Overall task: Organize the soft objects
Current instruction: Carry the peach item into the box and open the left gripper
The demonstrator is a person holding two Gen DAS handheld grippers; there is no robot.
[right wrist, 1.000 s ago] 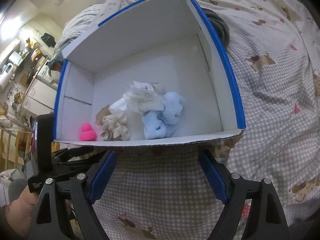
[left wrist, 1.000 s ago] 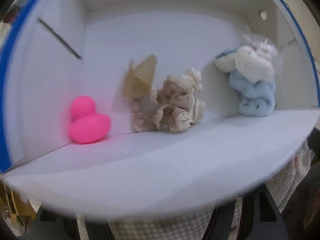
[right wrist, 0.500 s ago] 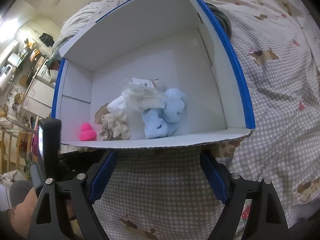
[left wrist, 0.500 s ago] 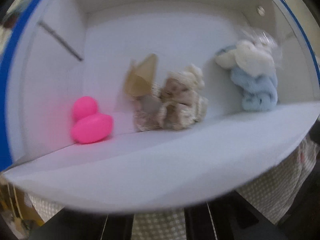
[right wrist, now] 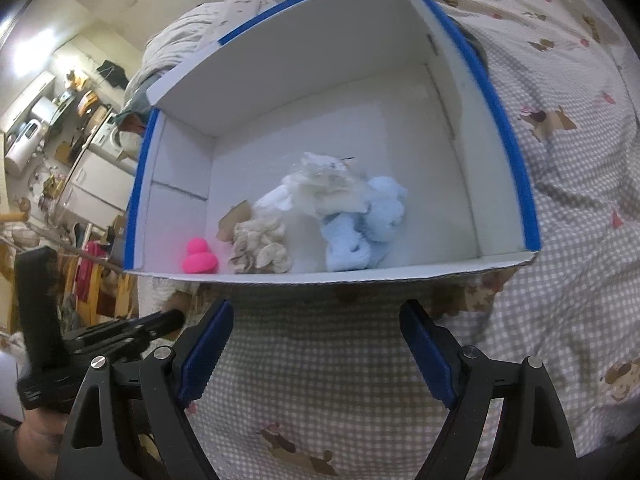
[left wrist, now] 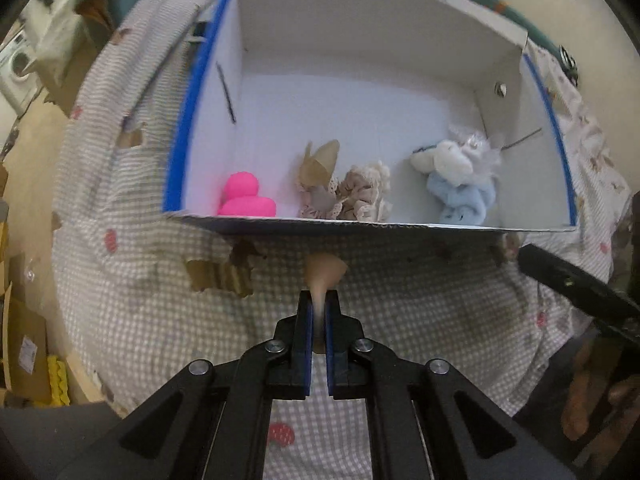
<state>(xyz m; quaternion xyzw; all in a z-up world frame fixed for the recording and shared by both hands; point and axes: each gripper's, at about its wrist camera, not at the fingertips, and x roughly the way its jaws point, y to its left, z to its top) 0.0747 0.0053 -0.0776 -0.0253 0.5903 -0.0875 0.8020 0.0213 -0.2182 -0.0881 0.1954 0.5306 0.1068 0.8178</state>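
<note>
Beige soft piece (left wrist: pixel 322 276) now pinched in left gripper (left wrist: pixel 319 320) jaws, pulled back from white box (left wrist: pixel 360 224); earlier view sat close inside the box. Right gripper (right wrist: pixel 316 344) jaws spread, empty, unchanged. Pink blob (left wrist: pixel 245 200), cream scrunchie (left wrist: pixel 352 196), blue-white fluffy bundle (left wrist: pixel 460 184) lie along box front, on gingham bed (left wrist: pixel 140 312).

I see a white box (right wrist: pixel 304 64) edged with blue tape, sitting on a grey-and-white checked bedspread (right wrist: pixel 320 364) printed with brown bears. Inside it lie a hot-pink sponge (right wrist: pixel 199 257), a beige lace-trimmed scrunchie (right wrist: pixel 260 250), a pale blue fluffy sock (right wrist: pixel 362 226) and a white fluffy bundle (right wrist: pixel 320 188). Both grippers are black with blue pads (right wrist: pixel 206 354).
</note>
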